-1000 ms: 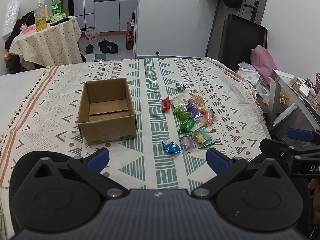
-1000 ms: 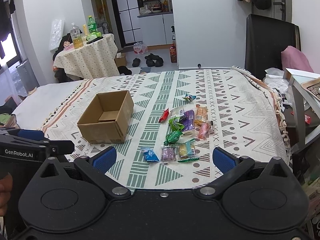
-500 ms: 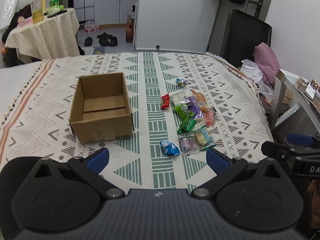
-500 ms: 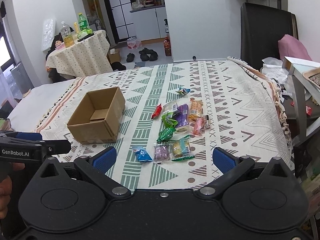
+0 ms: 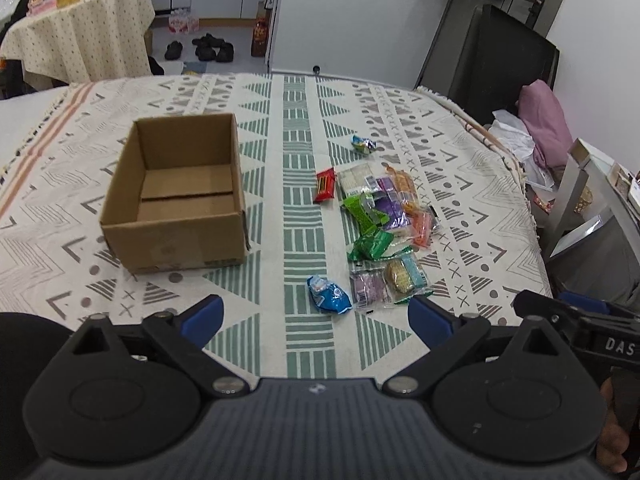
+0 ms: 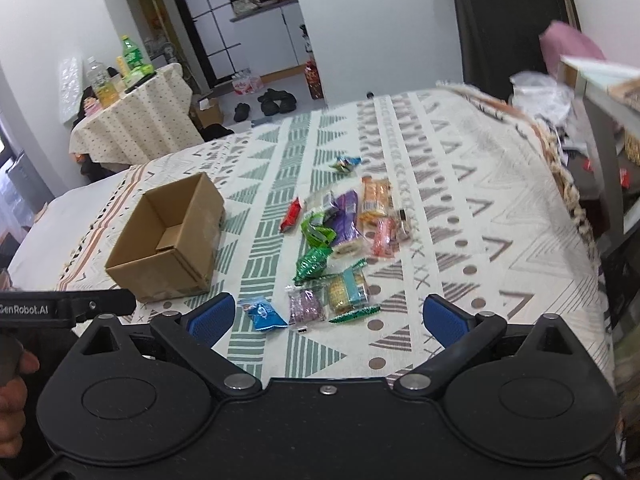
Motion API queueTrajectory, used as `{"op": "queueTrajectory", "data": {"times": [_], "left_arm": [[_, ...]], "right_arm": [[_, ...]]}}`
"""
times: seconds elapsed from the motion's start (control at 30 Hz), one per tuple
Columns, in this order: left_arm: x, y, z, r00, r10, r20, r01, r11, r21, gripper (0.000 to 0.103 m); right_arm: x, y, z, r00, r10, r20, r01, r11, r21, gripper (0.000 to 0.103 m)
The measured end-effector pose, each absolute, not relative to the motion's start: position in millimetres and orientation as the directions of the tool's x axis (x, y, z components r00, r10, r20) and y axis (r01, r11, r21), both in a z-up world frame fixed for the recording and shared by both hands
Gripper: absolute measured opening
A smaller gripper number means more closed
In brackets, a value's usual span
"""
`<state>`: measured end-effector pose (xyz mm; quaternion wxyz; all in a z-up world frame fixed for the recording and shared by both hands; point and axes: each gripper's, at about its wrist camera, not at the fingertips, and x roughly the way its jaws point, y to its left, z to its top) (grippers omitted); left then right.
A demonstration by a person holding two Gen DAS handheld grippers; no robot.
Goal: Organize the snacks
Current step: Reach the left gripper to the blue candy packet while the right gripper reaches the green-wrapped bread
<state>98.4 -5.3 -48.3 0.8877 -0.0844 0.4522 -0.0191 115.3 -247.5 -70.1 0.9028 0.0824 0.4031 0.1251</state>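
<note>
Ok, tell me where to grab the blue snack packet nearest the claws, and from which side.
Pinch the blue packet across its narrow width at the puffed middle, coming from above. It lies flat on the cloth, apart from its neighbours, so the crimped ends offer less to hold.

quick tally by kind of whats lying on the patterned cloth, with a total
open brown cardboard box: 1
small wrapped snack packets in mixed colours: about 12 (they overlap, so the count is not exact)
total: about 13
</note>
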Motion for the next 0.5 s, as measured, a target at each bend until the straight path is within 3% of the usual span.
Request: {"op": "queueTrajectory", "data": {"times": [0.13,0.5], "left_arm": [[112.8,-7.4,-64.9,0.552,-0.123,-0.825,-0.057,0.981,-0.184,0.090],[158.7,-15.1,-100.7,0.482,-0.114,-0.869,-0.100,0.978,-0.184,0.081]], "right_arm": [[127.3,-252.1,-86.4,0.611,0.300,-0.733,-0.127,0.951,0.284,0.089],[161.2,-254.7,-117.0,0.540,0.325,-0.776,-0.097,0.940,0.326,0.086]]}}
